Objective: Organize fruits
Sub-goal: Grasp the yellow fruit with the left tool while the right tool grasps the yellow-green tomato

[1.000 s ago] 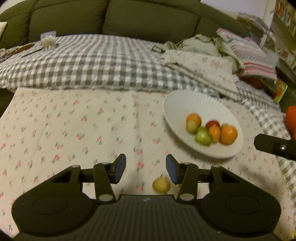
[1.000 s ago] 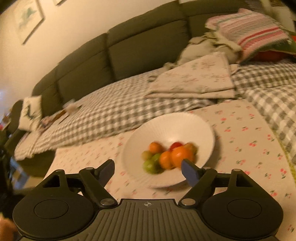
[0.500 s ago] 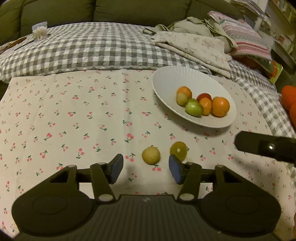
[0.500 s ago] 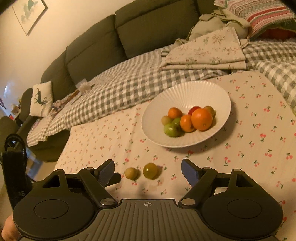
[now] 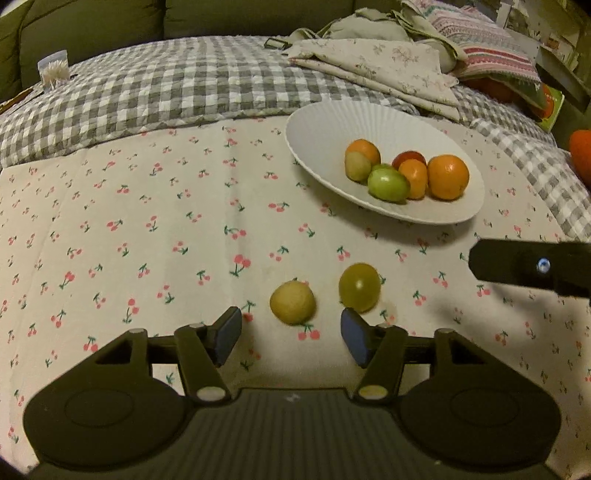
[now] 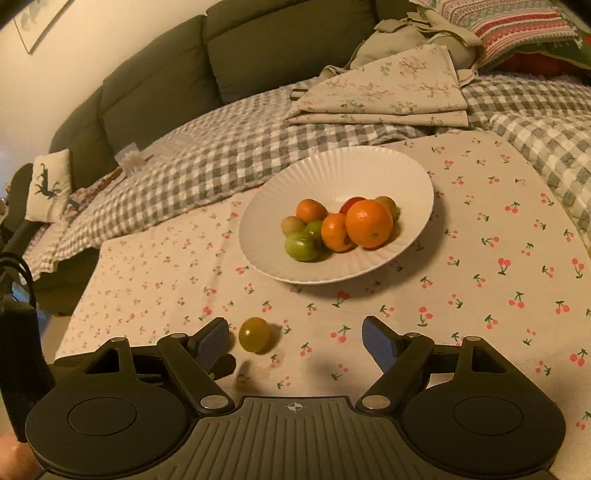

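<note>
A white ribbed bowl (image 5: pixel 325 122) (image 6: pixel 406 173) on the cherry-print cloth holds several fruits: oranges, green ones and a red one. Two loose fruits lie on the cloth in front of it: a yellow one (image 5: pixel 292 302) and a green-yellow one (image 5: pixel 359 287) (image 6: pixel 254 334). My left gripper (image 5: pixel 291 334) is open and empty, just short of the yellow fruit. My right gripper (image 6: pixel 295 341) is open and empty, with the green-yellow fruit near its left finger. The yellow fruit is mostly hidden in the right wrist view.
A grey checked blanket (image 5: pixel 166 88) covers the sofa behind the cloth. Folded floral cloths (image 6: pixel 388 92) and a striped pillow (image 6: pixel 517 22) lie at the back right. The right gripper's finger (image 5: pixel 532 266) shows at the right of the left wrist view.
Both grippers have drawn back and lowered toward the front of the cloth. The two loose fruits have come into view in front of them. Both stay open.
</note>
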Motion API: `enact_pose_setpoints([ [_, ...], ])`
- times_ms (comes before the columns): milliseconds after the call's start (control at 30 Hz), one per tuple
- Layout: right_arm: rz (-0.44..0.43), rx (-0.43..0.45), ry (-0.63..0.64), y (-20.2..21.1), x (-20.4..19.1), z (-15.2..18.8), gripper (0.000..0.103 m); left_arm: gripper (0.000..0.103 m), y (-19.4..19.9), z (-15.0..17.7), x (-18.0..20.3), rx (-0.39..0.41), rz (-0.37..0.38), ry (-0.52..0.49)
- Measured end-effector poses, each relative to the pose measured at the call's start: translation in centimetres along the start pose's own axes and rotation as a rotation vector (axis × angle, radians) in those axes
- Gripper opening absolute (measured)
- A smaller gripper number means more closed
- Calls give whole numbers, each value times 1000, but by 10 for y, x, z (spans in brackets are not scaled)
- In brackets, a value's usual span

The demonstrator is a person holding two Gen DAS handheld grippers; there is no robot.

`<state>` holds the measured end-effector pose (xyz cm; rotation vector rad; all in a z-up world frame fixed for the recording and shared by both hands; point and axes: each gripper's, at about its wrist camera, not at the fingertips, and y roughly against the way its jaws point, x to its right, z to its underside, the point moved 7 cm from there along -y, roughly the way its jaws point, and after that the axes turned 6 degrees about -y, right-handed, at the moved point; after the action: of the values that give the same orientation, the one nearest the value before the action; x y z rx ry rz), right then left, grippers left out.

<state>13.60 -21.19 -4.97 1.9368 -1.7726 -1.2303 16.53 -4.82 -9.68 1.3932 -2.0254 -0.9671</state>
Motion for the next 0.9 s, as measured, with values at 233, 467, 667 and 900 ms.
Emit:
enact_pose_setpoints([
  [233, 8, 3, 7, -2, 1, -1, 81, 34, -8, -6, 3, 32, 1, -43],
  [467, 13, 16, 26, -6, 2, -1, 81, 25, 0, -9, -9, 22, -20, 8],
  [667, 13, -1, 38, -17, 1, 5, 81, 25, 25, -14, -33, 39, -65, 108],
  [900, 9, 9, 99, -33, -11, 12, 80, 25, 33, -12, -50, 33, -117, 191],
])
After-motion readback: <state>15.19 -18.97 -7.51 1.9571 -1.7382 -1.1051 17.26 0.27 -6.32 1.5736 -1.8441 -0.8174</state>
